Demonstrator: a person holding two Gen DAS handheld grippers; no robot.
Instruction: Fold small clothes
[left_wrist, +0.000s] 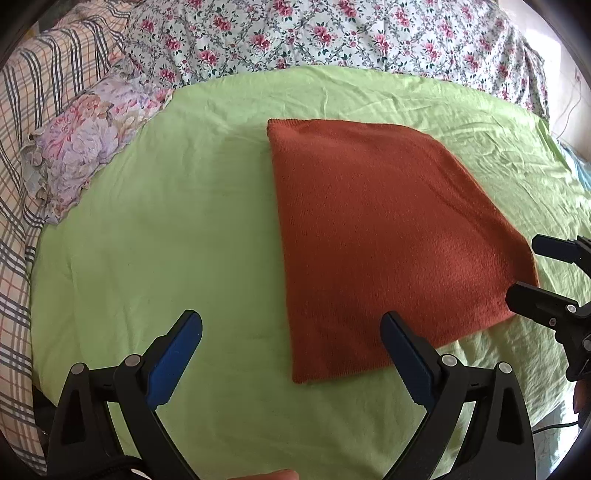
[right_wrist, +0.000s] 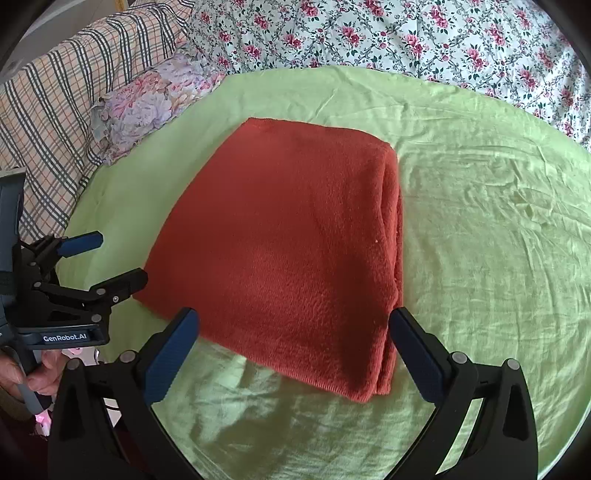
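Observation:
A rust-orange knitted garment (left_wrist: 369, 229) (right_wrist: 288, 236) lies folded into a flat rectangle on the green sheet (left_wrist: 166, 240) (right_wrist: 480, 240). Its stacked layers show along the right edge in the right wrist view. My left gripper (left_wrist: 291, 321) (right_wrist: 122, 256) is open, hovering at the garment's near left corner with nothing between its blue pads (left_wrist: 173, 362). My right gripper (right_wrist: 293, 314) (left_wrist: 524, 267) is also open, just above the near edge of the garment, and holds nothing.
A small floral pillow (left_wrist: 88, 147) (right_wrist: 147, 107) lies at the back left beside a plaid blanket (left_wrist: 37, 92) (right_wrist: 66, 85). A flowered quilt (left_wrist: 332, 33) (right_wrist: 406, 37) runs along the back. A hand (right_wrist: 44, 373) grips the left gripper's handle.

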